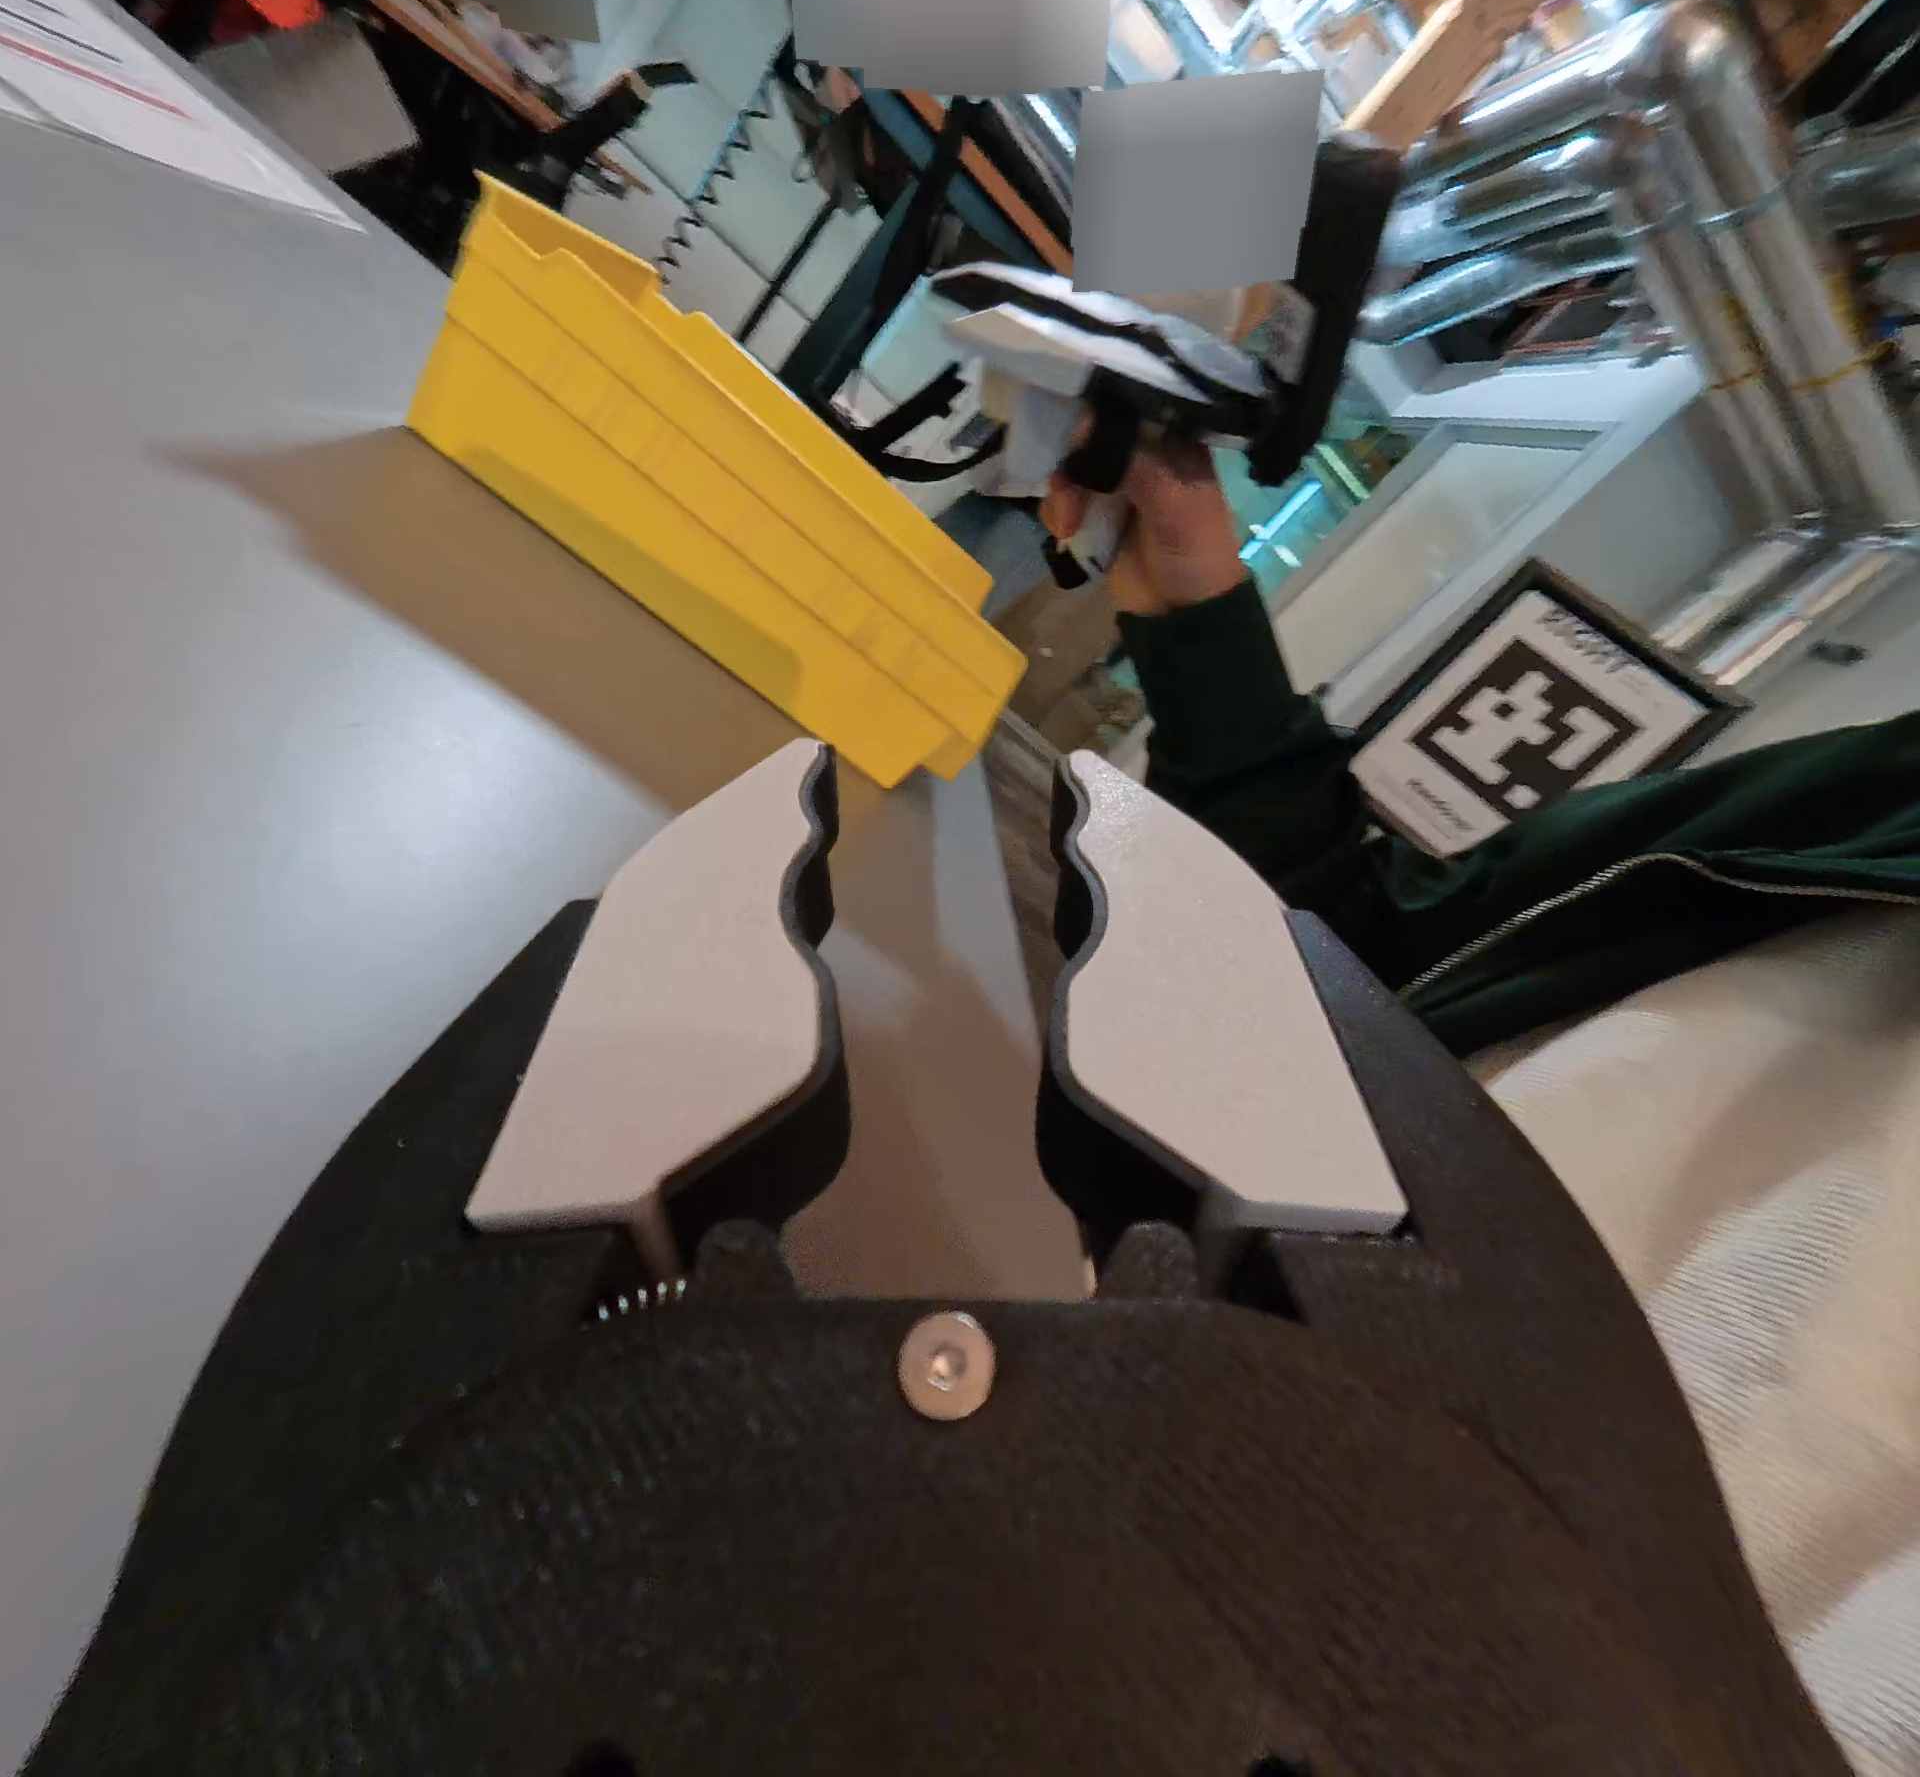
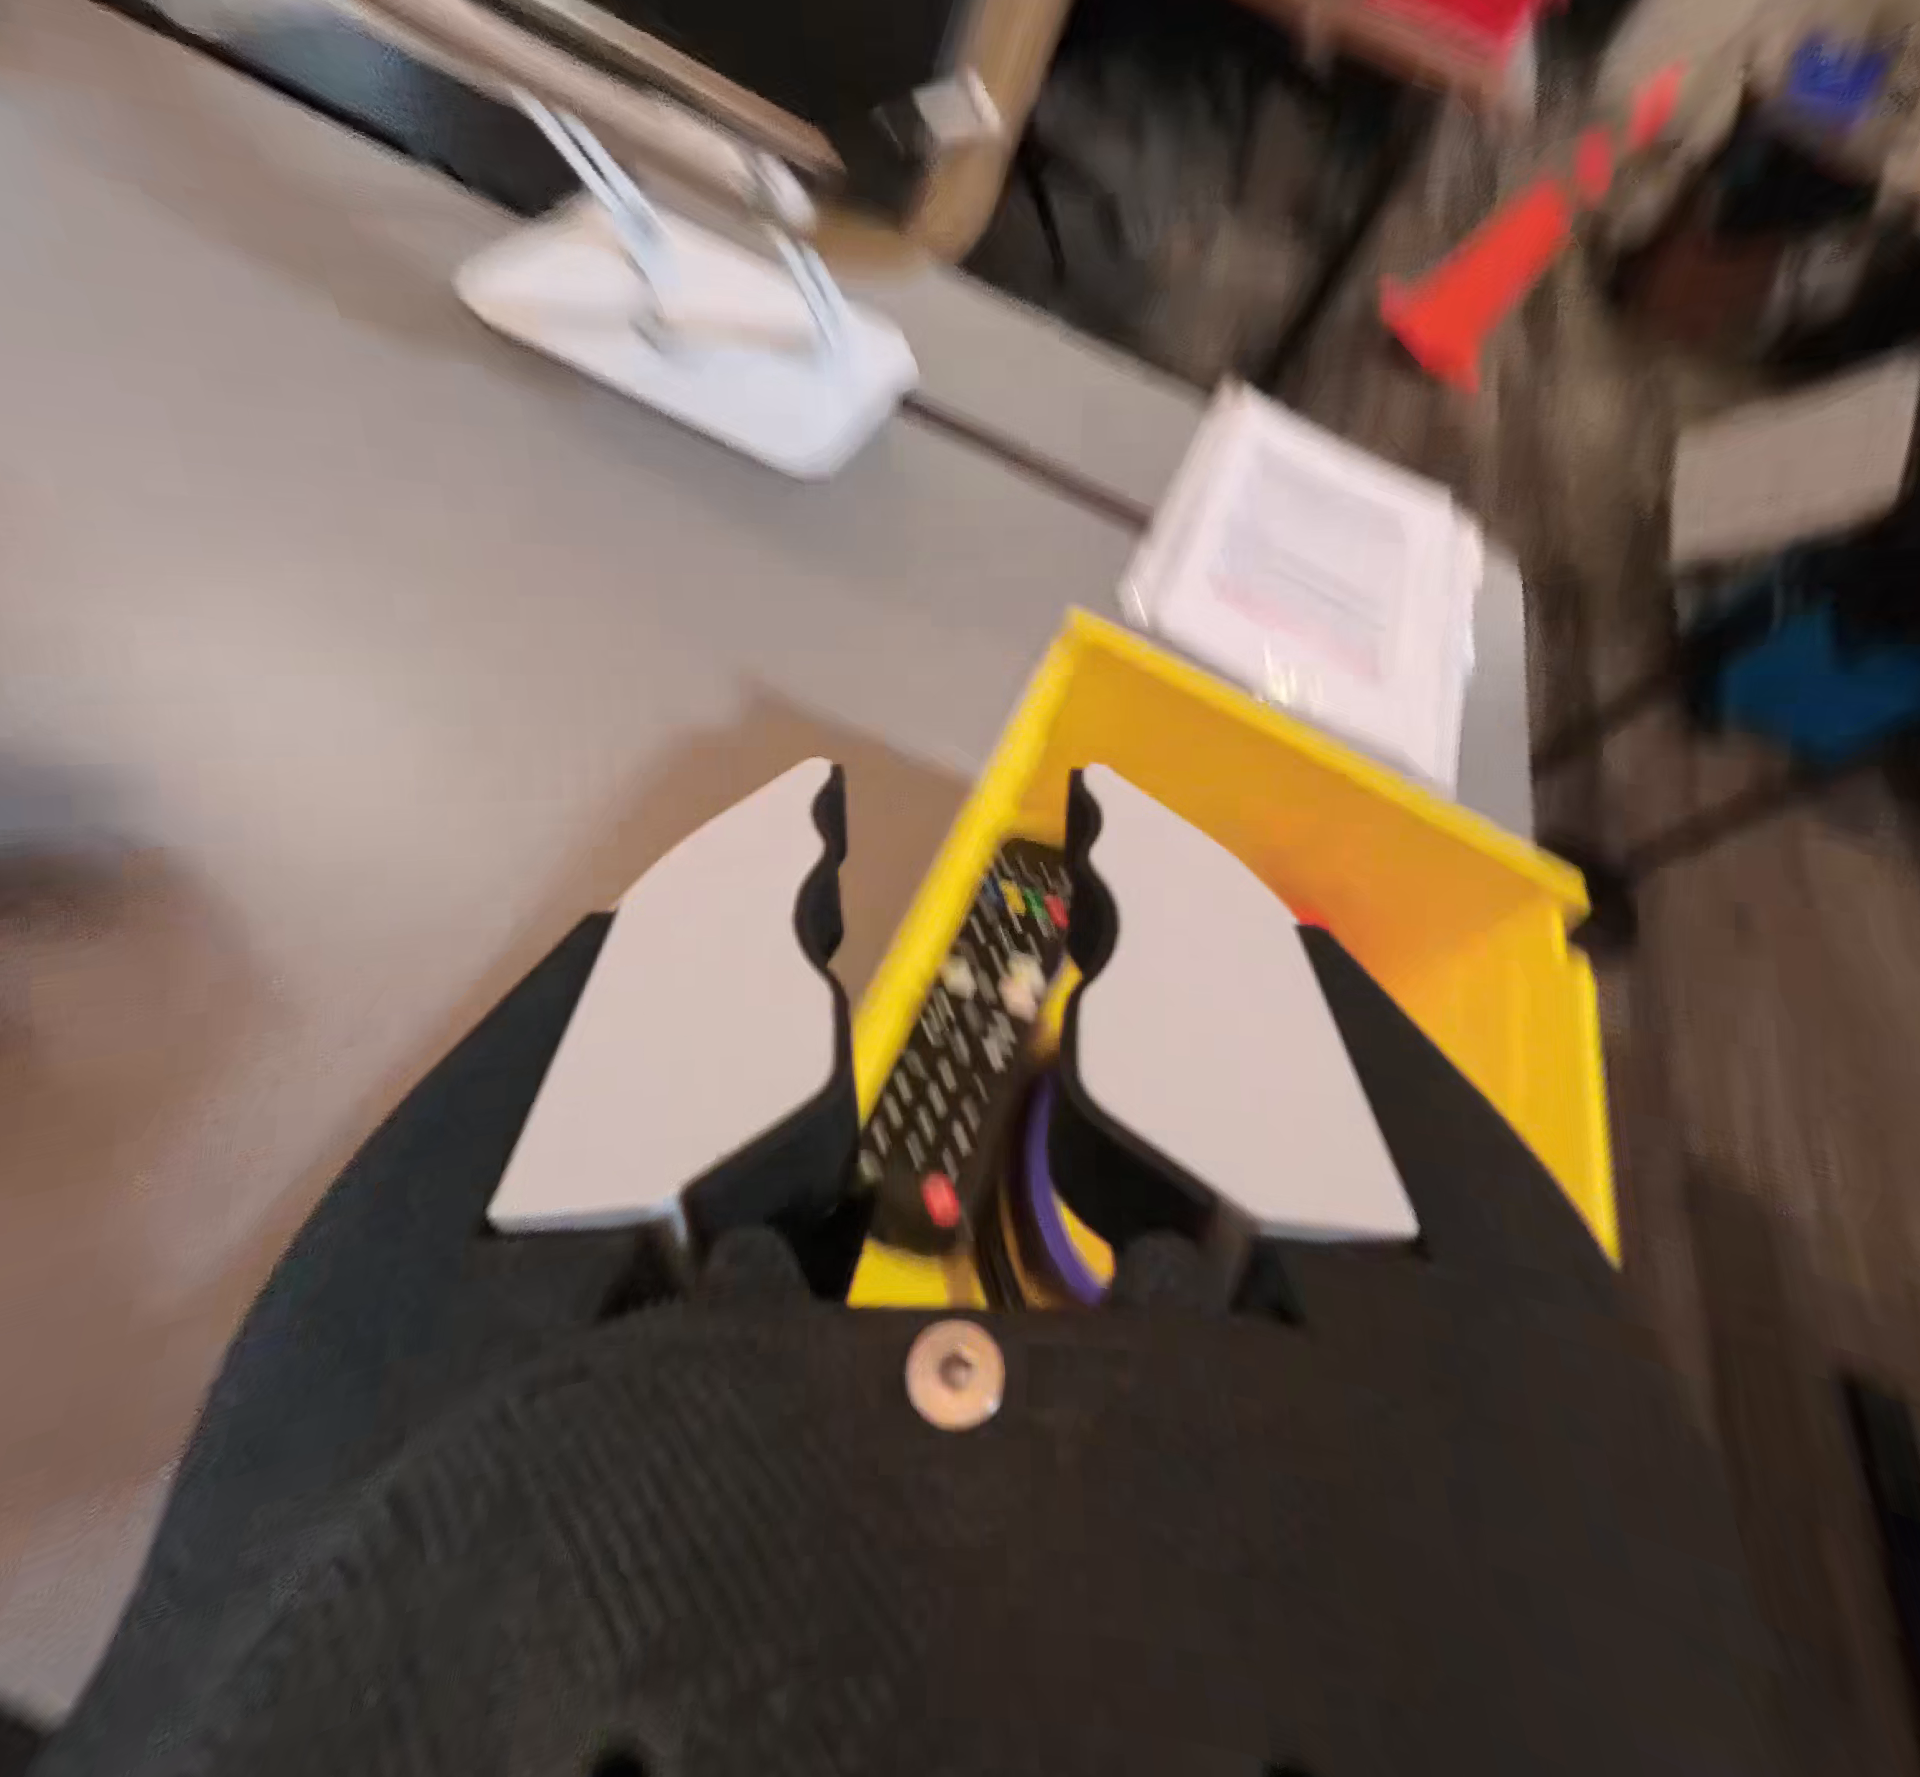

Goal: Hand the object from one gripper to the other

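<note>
The remote control (image 2: 971, 1031) lies inside the yellow bin (image 2: 1455, 917), black with small coloured buttons, lengthwise along the bin's left wall. Beside it is something with a purple and yellow band (image 2: 1044, 1177), too blurred to name. No finger touches the remote; it is my guess, not a certainty, that this is the object to be handed over.

The right gripper (image 2: 956, 792) hangs above the bin with its two grey fingers parted by a moderate gap, holding nothing, and the remote shows through that gap. The picture is smeared by motion (so fine detail is lost).

The left gripper (image 1: 940, 771) is held low over the grey table (image 1: 208, 688), just short of the bin's near corner, its fingers likewise parted and empty. In its view the other gripper shows above the far side of the bin, held in a person's hand (image 1: 1164, 532).

As for progress, I judge the task barely begun: nothing is picked up yet. Left to do are the grasp, the lift, the meeting of the two grippers and the release.

Farther off stand a white stand (image 2: 686, 345) and a plastic-covered sheet (image 2: 1309, 574) on the table.
</note>
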A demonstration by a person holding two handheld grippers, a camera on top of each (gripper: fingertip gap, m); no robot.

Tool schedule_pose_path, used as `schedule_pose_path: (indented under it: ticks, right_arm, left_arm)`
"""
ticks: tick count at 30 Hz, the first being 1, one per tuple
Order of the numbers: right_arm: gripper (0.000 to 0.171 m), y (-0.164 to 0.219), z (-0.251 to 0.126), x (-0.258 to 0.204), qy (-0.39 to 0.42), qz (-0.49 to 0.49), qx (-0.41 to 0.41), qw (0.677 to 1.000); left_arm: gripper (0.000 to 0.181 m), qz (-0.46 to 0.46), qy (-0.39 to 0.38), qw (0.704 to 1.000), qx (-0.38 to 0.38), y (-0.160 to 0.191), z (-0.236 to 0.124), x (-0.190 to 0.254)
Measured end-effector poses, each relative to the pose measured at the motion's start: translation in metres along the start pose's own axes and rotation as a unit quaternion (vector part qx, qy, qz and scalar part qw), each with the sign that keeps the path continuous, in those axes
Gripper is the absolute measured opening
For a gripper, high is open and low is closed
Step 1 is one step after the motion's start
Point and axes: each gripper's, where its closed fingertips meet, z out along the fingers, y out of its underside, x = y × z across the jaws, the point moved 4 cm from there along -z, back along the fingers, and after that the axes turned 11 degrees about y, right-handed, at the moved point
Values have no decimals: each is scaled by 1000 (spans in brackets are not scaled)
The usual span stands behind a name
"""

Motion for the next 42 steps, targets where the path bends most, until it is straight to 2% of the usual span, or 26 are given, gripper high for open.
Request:
schedule_pose_path:
  ticks: [1,3,5,7,11,12,14,16,20,24,29,33,35,42]
  right_arm:
    - [44,-14,0,-20,-12,-15,51,998]
    - [46,-30,4,-62,-45,-27,116,992]
    - [52,-30,15,-111,-109,-10,132,985]
    - [49,-14,29,-162,-186,-1,100,977]
    - [44,6,37,-223,-244,-20,74,967]
    - [47,6,36,-230,-251,-32,76,964]
    - [49,7,36,-233,-245,-53,81,965]
    - [44,5,37,-230,-239,-61,91,965]
    - [43,-9,41,-229,-266,-23,112,957]
    - [41,-18,50,-246,-336,21,107,936]
    - [34,-42,55,-263,-367,38,141,919]
    - [13,-49,58,-284,-400,17,149,904]
    - [9,-51,60,-294,-416,11,148,897]
    - [1,-56,63,-309,-458,17,133,879]
  left_arm:
    - [39,15,-20,1000,0,-1,-2,-2]
    - [41,50,-54,997,-9,-4,-5,-4]
    - [50,85,-77,993,-16,-6,-5,-3]
    - [50,105,-95,990,-21,-7,-5,-5]
    - [49,142,-126,981,-39,-8,-8,-6]
    - [44,159,-135,977,-45,-10,-9,-4]
    - [14,197,-135,970,-49,-12,-13,3]
    - [4,233,-148,961,-35,-16,-20,10]
    - [4,280,-178,942,-49,-13,-43,20]
    - [1,291,-215,932,-19,-18,-70,33]
    - [1,299,-268,916,2,-19,-104,47]
    - [0,298,-308,903,20,-18,-128,57]
    - [1,299,-328,896,23,-18,-138,60]
    - [19,287,-371,880,75,-25,-169,70]
